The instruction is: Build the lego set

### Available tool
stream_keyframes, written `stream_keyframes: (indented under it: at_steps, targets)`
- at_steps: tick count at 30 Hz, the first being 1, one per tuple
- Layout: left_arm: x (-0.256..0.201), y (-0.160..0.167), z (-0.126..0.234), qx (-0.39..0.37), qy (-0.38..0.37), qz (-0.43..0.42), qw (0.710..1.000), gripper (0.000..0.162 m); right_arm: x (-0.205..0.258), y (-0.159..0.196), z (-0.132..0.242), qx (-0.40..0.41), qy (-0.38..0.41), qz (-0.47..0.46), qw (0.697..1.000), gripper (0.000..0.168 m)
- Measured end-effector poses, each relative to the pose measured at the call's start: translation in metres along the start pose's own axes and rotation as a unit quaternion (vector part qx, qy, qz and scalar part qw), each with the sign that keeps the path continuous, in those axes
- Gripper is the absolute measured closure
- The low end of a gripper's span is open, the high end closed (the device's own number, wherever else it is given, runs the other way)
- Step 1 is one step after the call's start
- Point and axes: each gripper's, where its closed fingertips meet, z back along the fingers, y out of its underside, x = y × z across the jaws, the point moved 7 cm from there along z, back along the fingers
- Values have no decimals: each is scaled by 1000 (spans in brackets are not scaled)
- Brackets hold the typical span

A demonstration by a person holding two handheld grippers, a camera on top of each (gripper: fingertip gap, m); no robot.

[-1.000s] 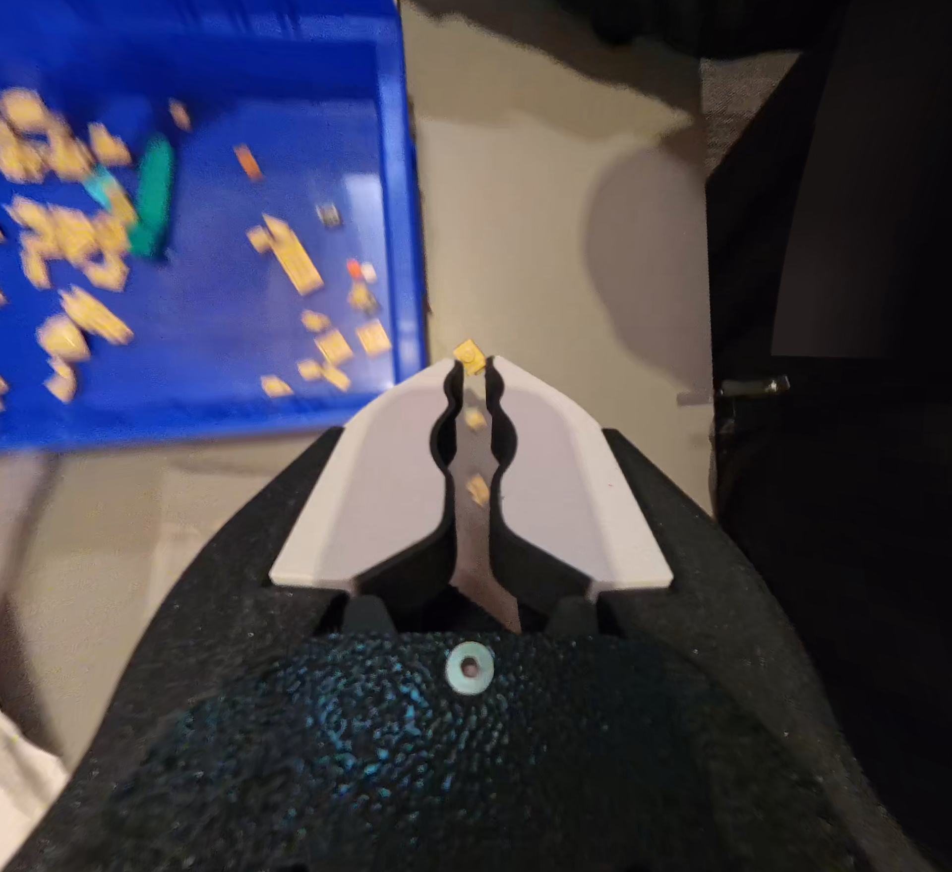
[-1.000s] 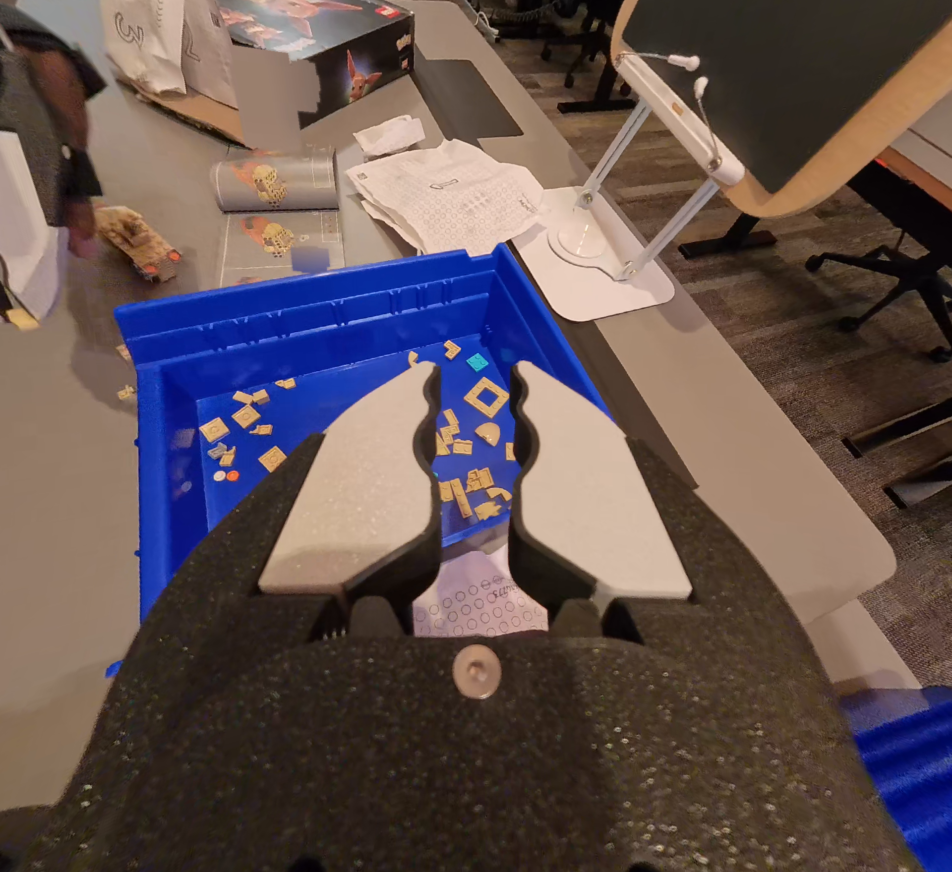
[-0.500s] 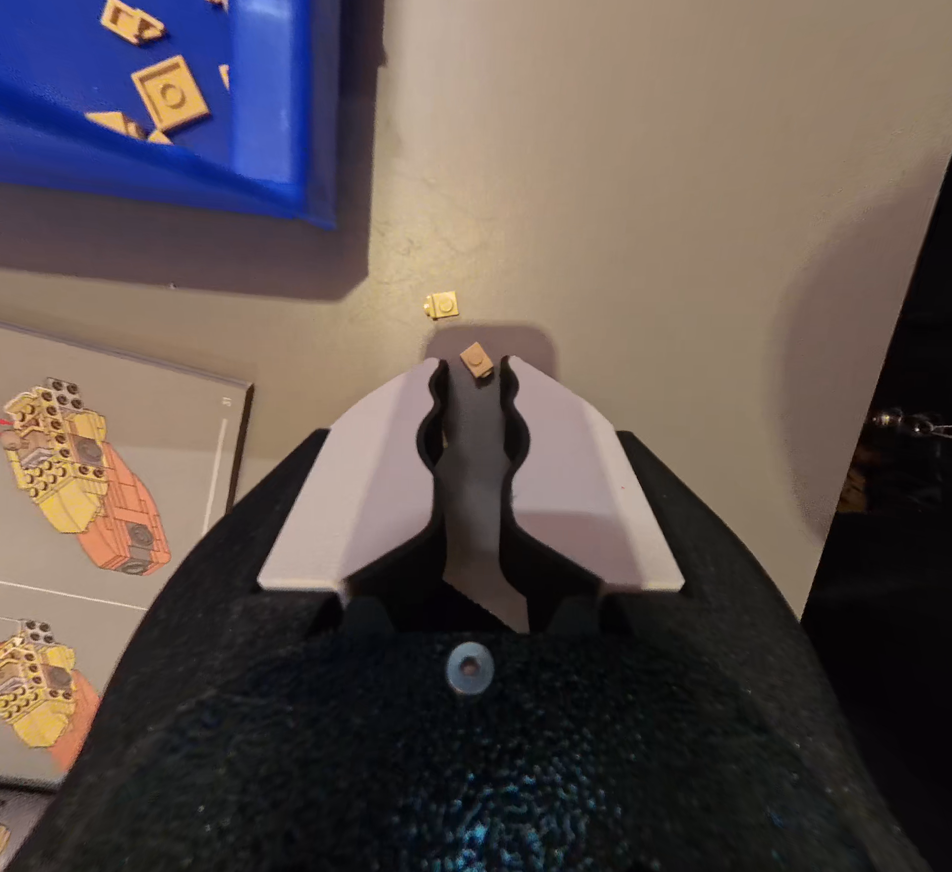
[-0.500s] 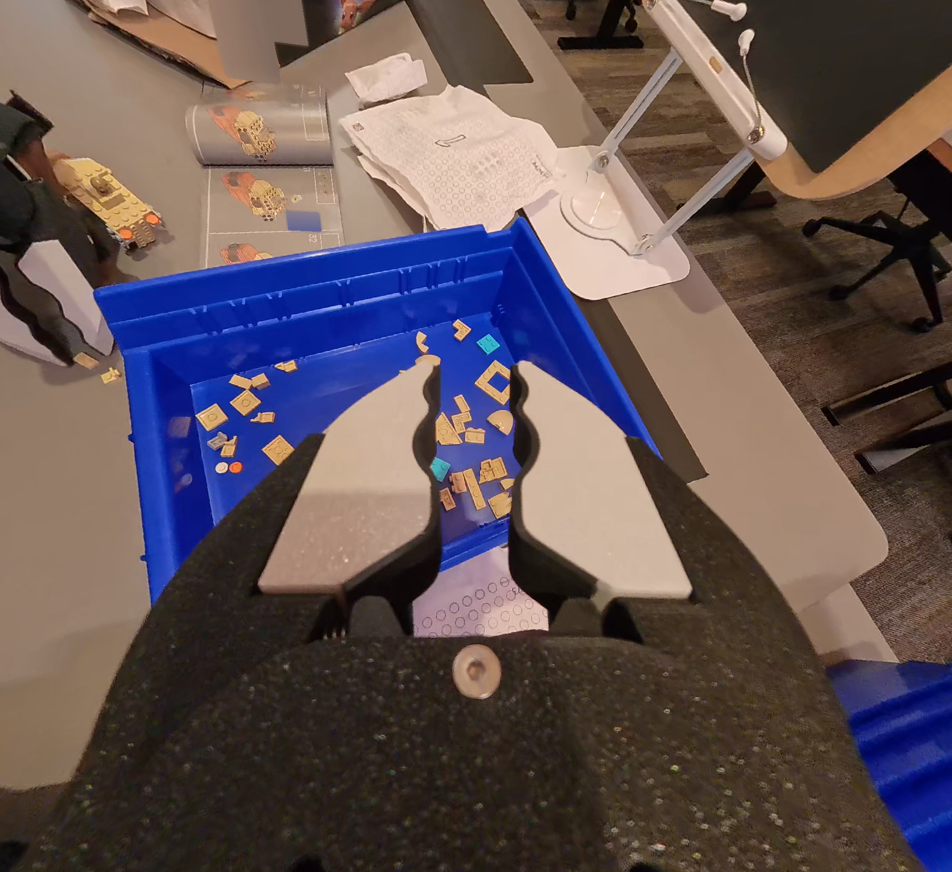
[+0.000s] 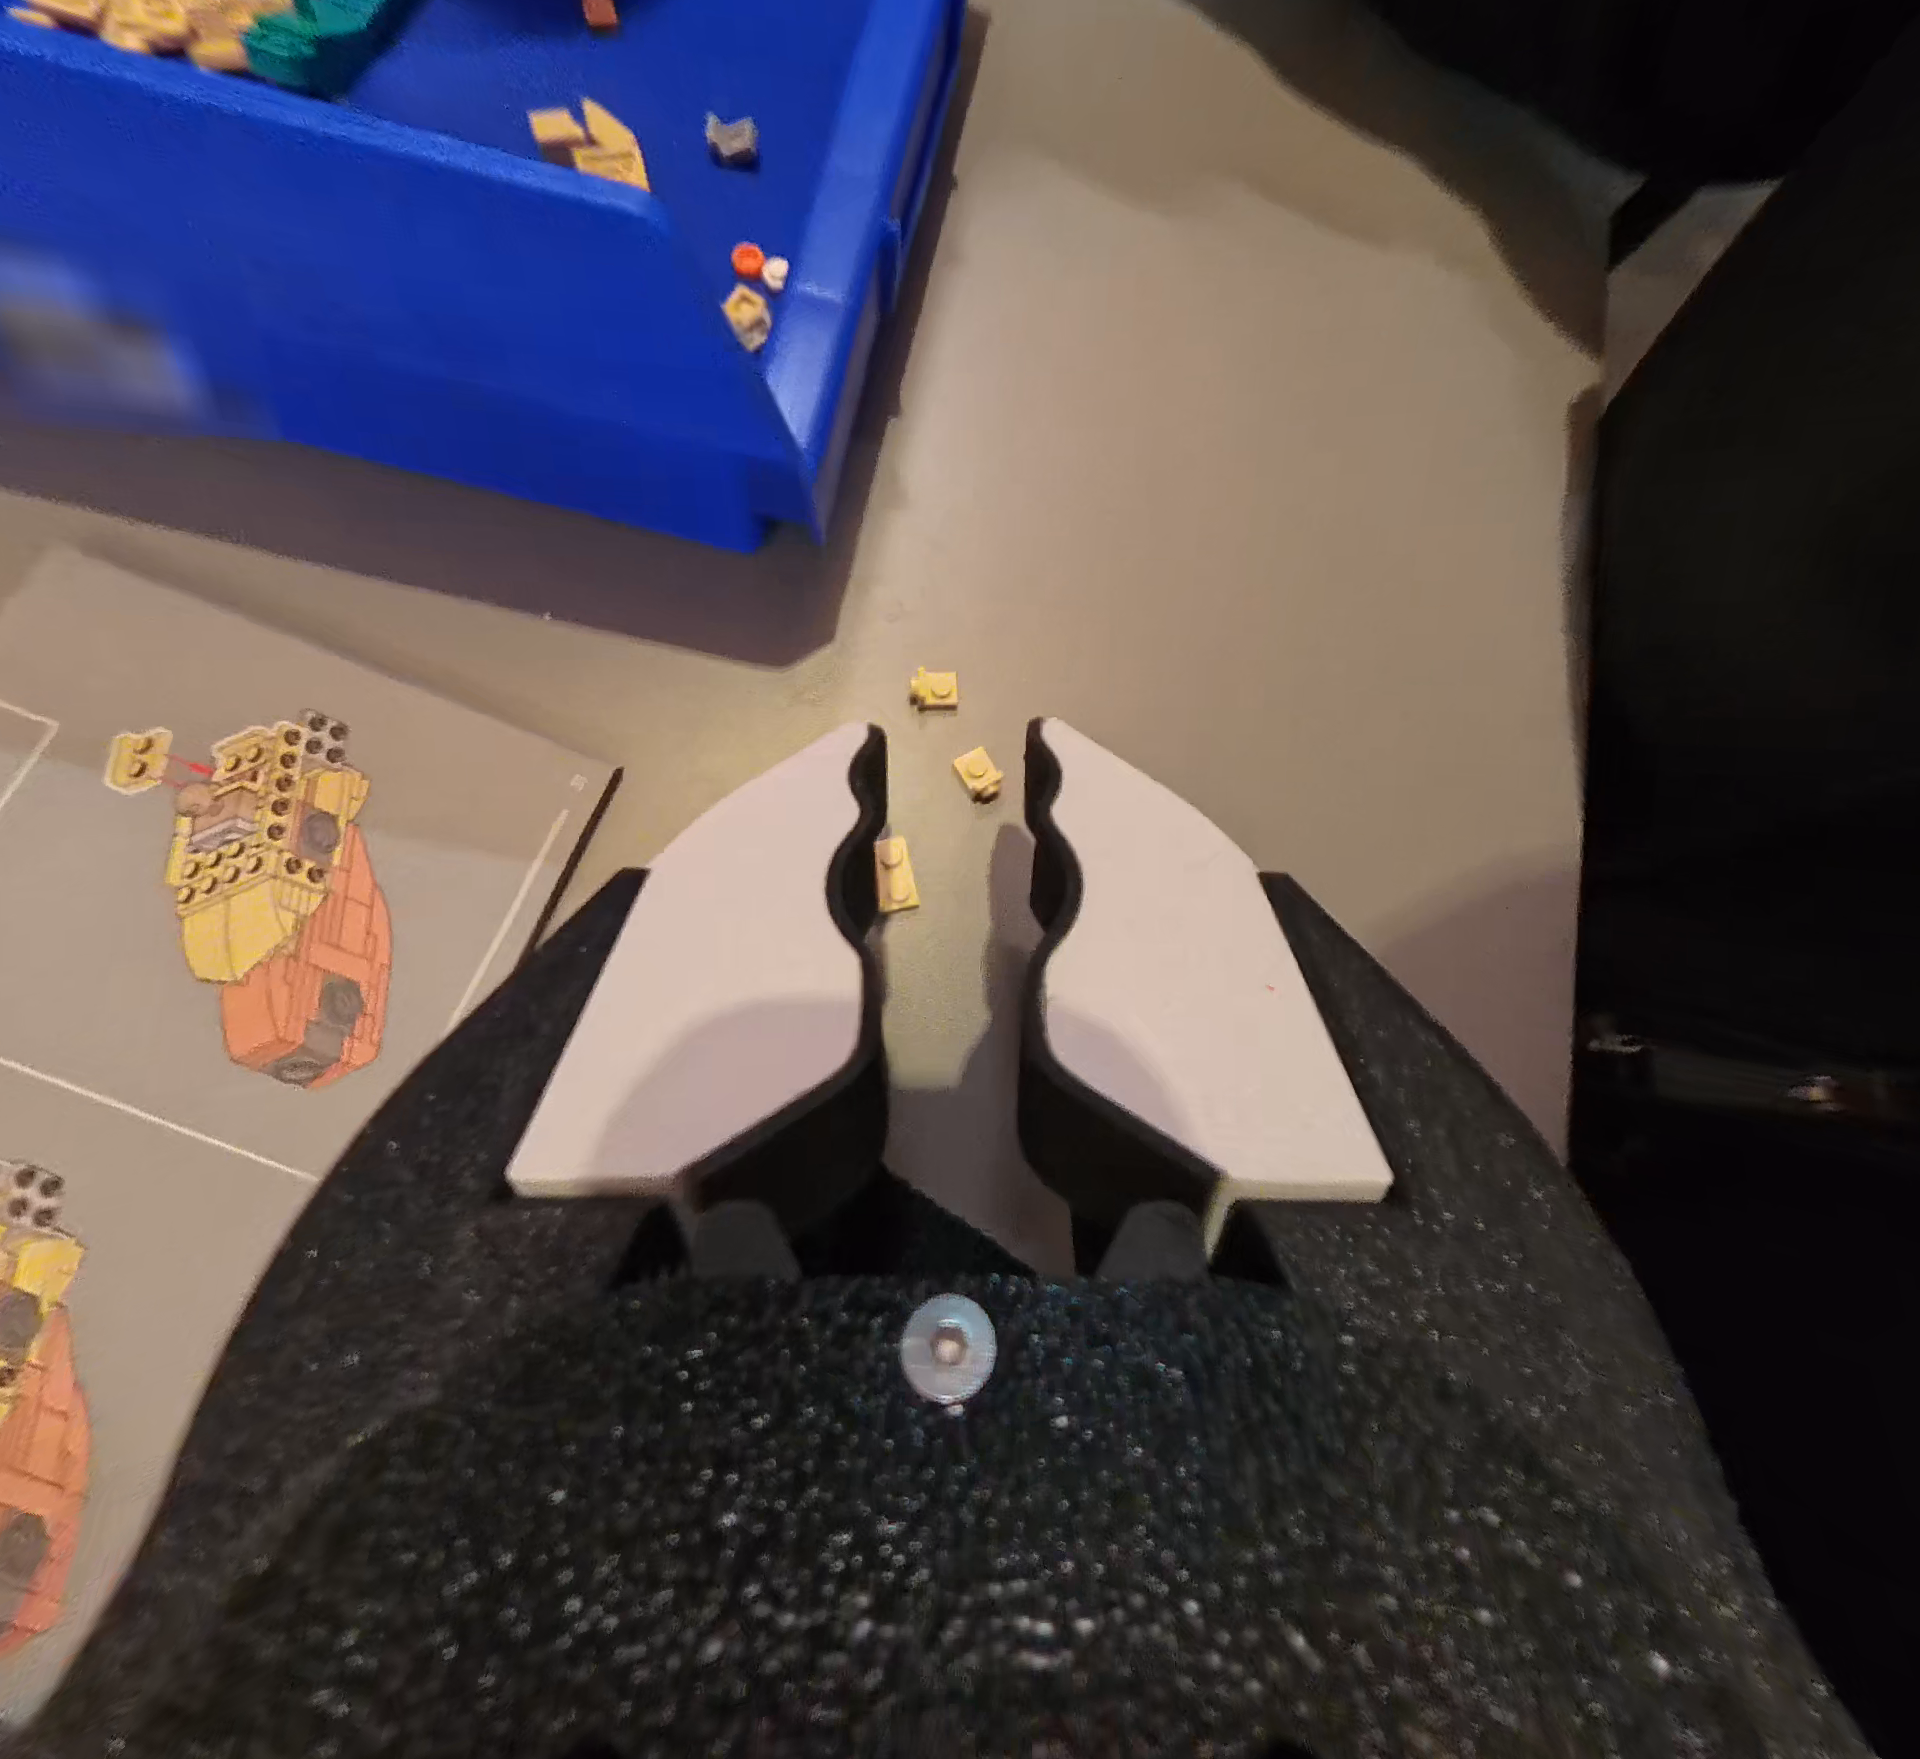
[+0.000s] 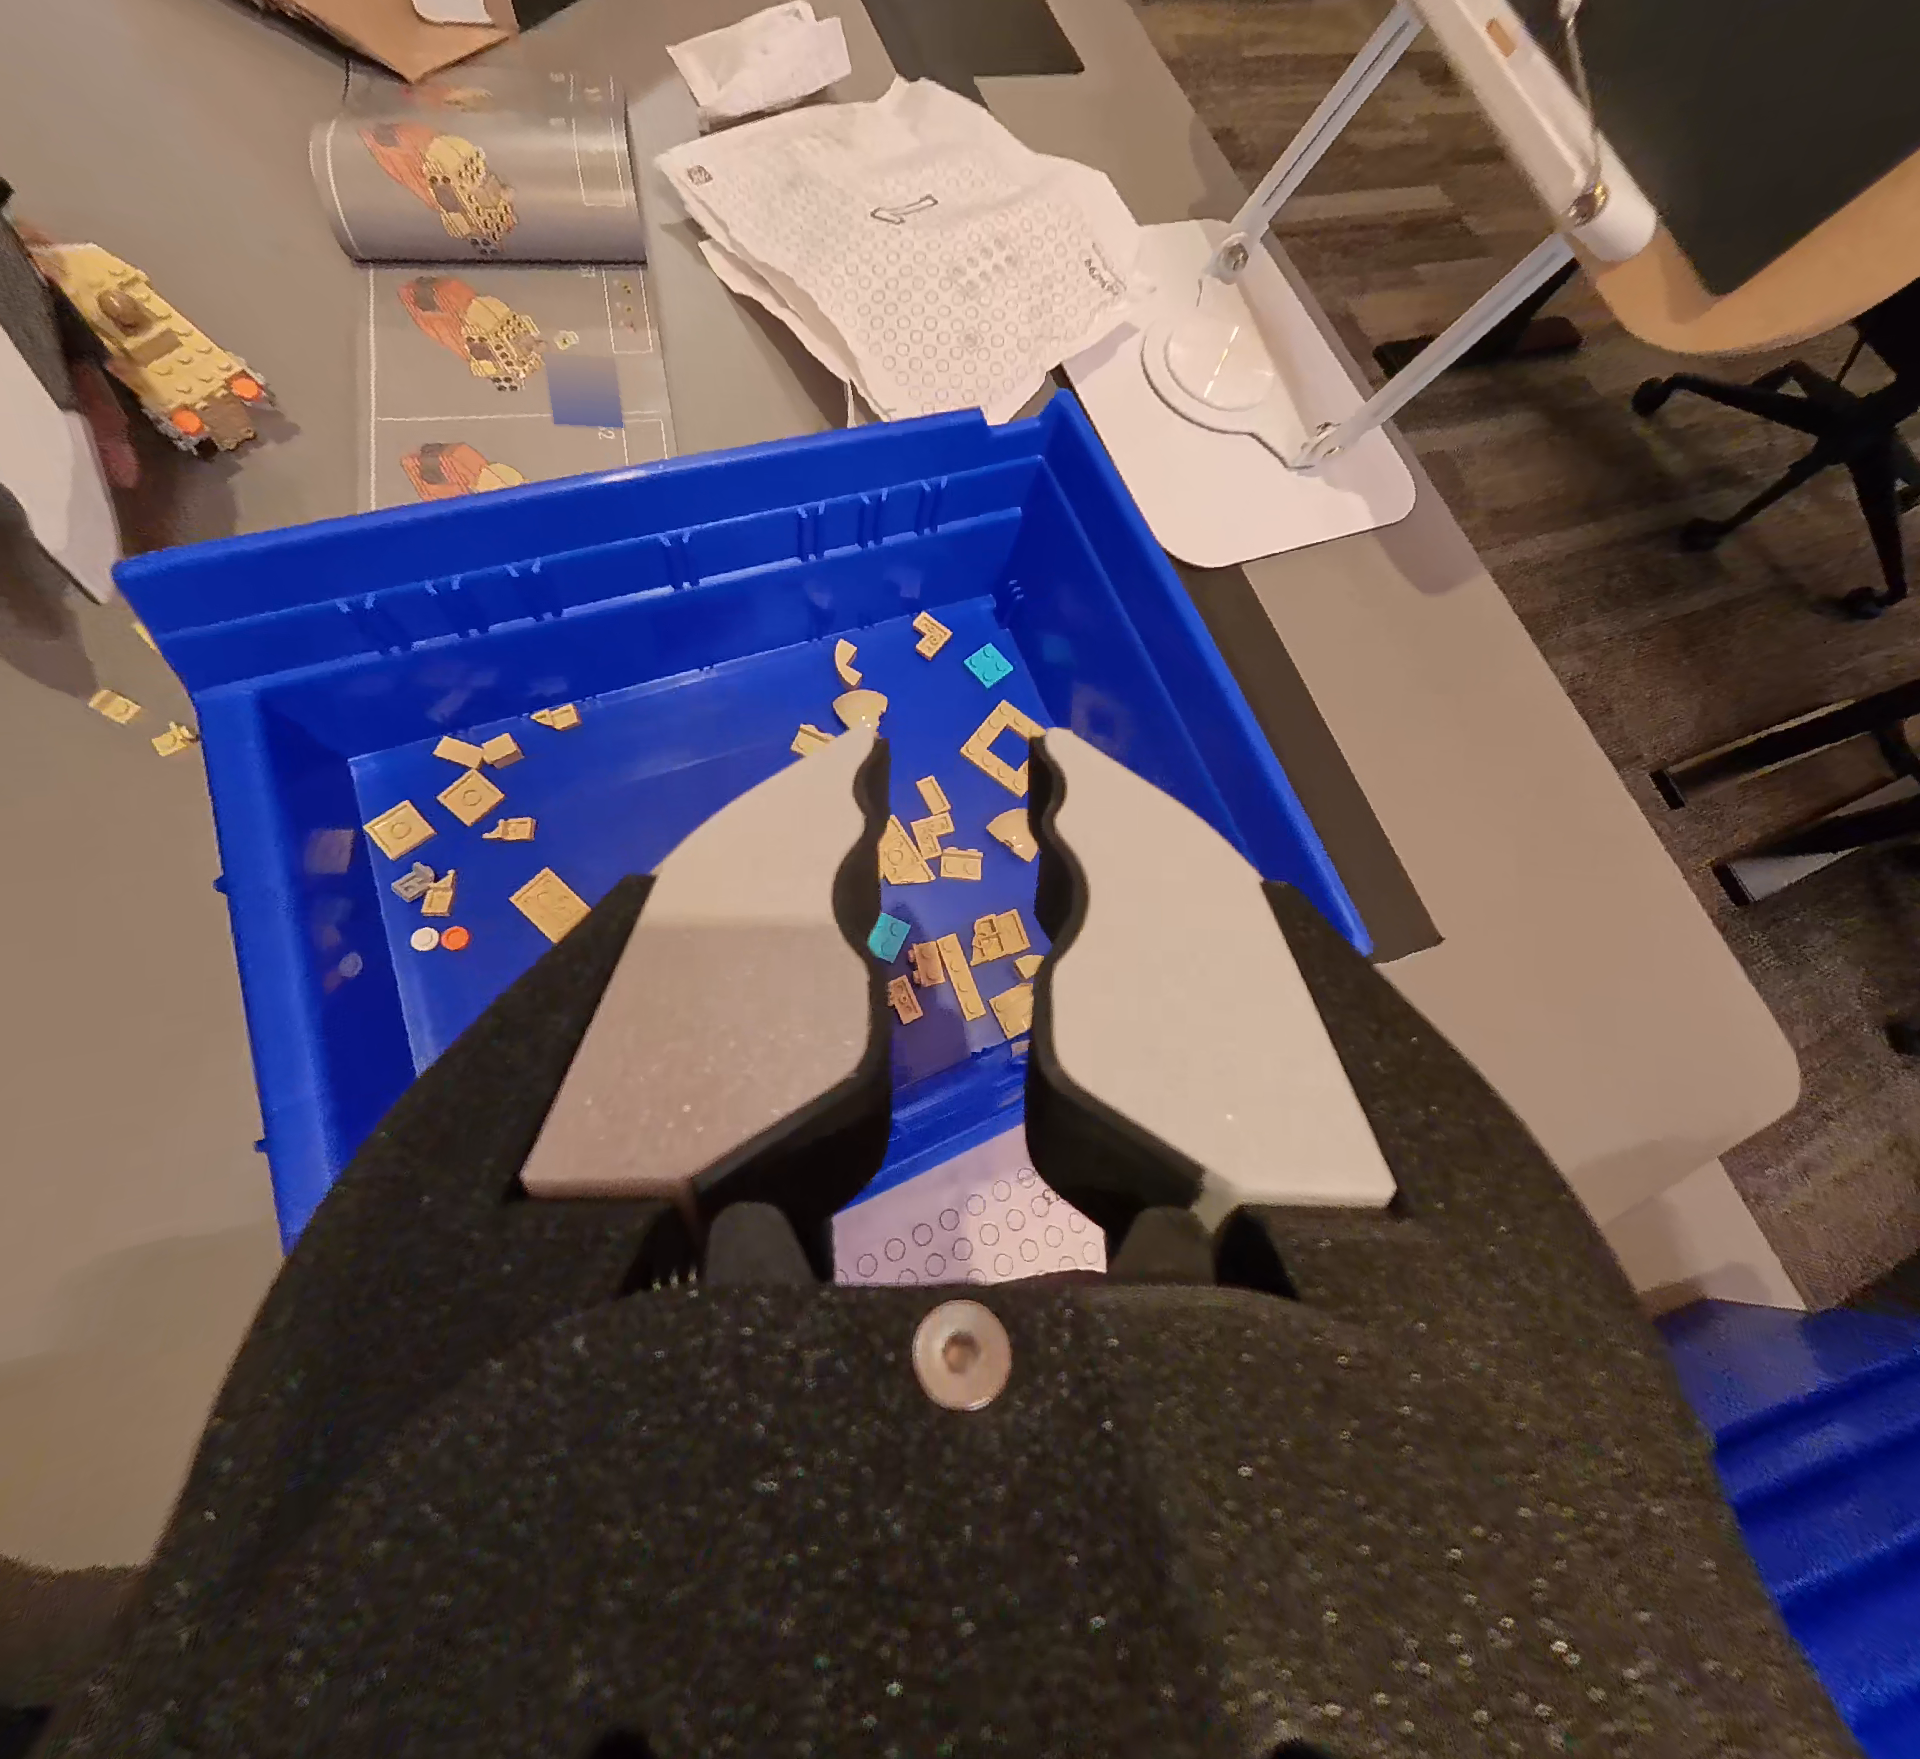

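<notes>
Left tool (image 5: 954,738) hangs low over the grey worktop (image 5: 1195,483), jaws spread, nothing between them. Three tiny tan plates lie loose right at its tips: one (image 5: 934,689) just ahead, one (image 5: 978,772) in the gap, a longer one (image 5: 897,874) tucked against the inner face of the left finger. The instruction booklet (image 5: 270,888) lies open beside them.

Right tool (image 6: 954,753) is parted and empty too, poised above the blue bin (image 6: 582,556), where most of the tan pieces (image 6: 940,862) are scattered. The half-built model (image 6: 156,348) sits far off on the worktop, past the bin.

These plates look featherlight, rigid and slick. They would likely skitter if nudged. Best bet, I'd say: pinch one across its flat side edges with the very tips, squarely, or it may flip away.
</notes>
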Motion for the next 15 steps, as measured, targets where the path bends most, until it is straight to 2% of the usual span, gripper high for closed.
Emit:
stream_keyframes:
  at_steps: [4, 9, 15]
  targets:
    - [-2, -2, 13, -45, 13, 22, 999, 137, 2, 4, -15, 31, -3, 0, 1000, 143]
    - [-1, -7, 27, -55, 13, 7, 998, 137, 3, 7, -25, 50, -9, 0, 999, 143]
    - [18, -29, 47, -74, 18, -1, 997, 137, -3, 18, -30, 69, -12, -10, 997, 142]
